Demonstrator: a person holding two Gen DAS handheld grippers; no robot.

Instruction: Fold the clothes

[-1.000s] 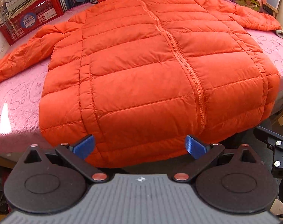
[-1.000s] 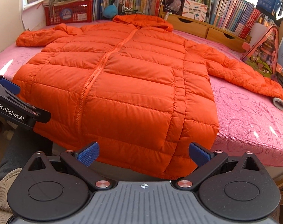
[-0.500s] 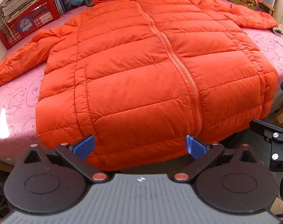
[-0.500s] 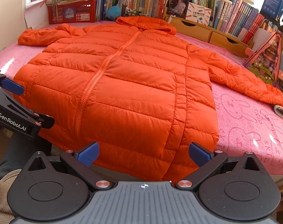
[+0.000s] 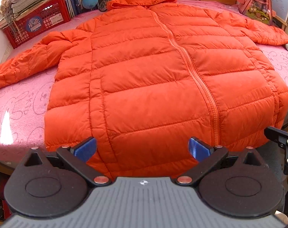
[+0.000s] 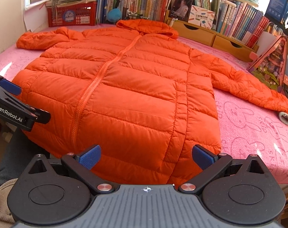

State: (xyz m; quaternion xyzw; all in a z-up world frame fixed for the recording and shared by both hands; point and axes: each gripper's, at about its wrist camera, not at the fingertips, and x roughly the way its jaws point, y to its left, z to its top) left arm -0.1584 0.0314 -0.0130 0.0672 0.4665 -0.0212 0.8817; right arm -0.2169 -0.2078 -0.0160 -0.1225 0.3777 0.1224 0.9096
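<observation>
Both tongs, left (image 5: 142, 149) and right (image 6: 146, 158), gape released before the orange jacket's (image 5: 163, 79) hem.

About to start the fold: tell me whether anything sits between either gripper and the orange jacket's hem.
Nothing visible does. The left gripper and right gripper are both open just short of the orange jacket, whose hem hangs over the near edge of the pink blanket.

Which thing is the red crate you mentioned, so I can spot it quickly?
Start at the orange puffer jacket on the pink blanket. Beyond its sleeve, against the bookshelf, sits the red crate: lattice-sided, blue round sticker, papers stacked on top.
</observation>
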